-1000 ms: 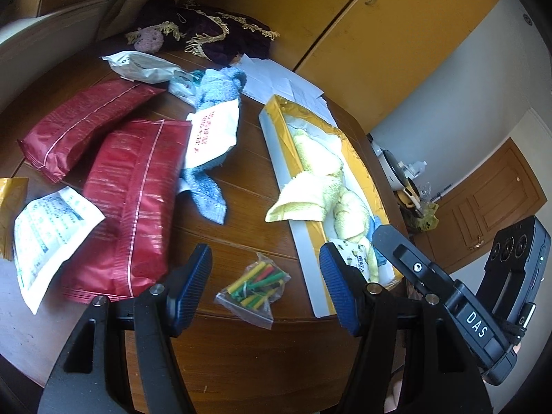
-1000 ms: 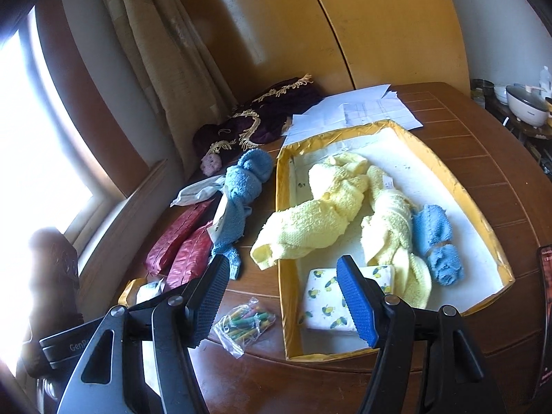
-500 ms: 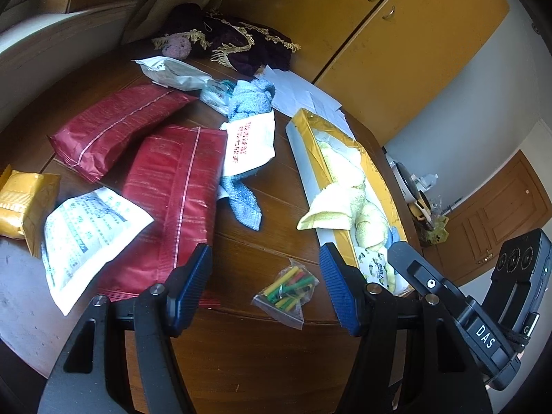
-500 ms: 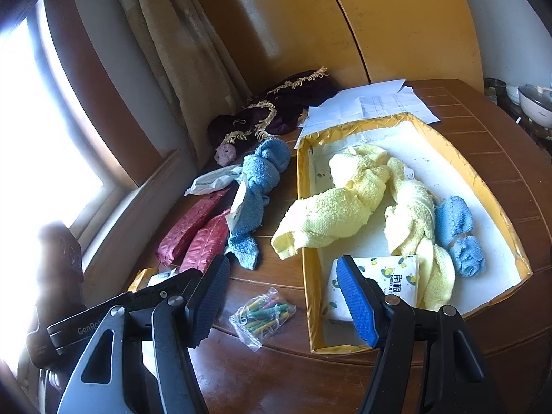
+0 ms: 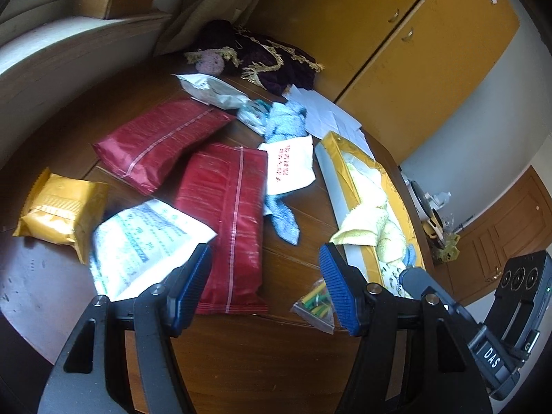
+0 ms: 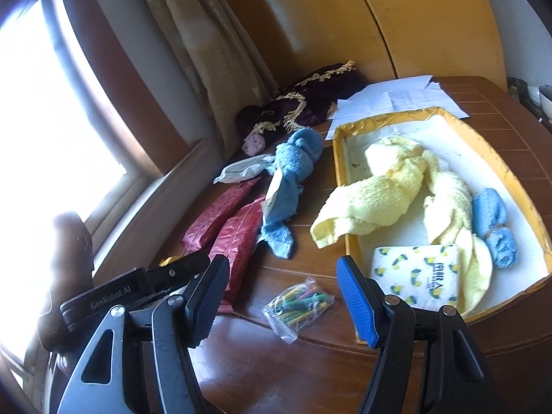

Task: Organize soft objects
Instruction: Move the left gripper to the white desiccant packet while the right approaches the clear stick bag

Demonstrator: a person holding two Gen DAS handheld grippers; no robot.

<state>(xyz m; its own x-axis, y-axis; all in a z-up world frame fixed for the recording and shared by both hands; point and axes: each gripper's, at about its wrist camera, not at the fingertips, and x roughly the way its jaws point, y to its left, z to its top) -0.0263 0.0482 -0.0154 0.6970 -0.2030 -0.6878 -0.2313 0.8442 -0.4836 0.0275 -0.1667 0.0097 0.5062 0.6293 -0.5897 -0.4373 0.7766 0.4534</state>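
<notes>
Lying limp on the counter ahead of both wide-open, empty jaws, the blue towel (image 6: 289, 189) outside the yellow tray (image 6: 510, 179) looks light, soft and floppy, best pinched at its knotted bulk.

Daylight floods from a blown-out white window (image 6: 51, 110) at left, washing out that side. The glossy brown wooden table (image 6: 262, 362) shows soft glare. Fisheye bending curves both views' edges; corners darken, slightly blurred.
</notes>
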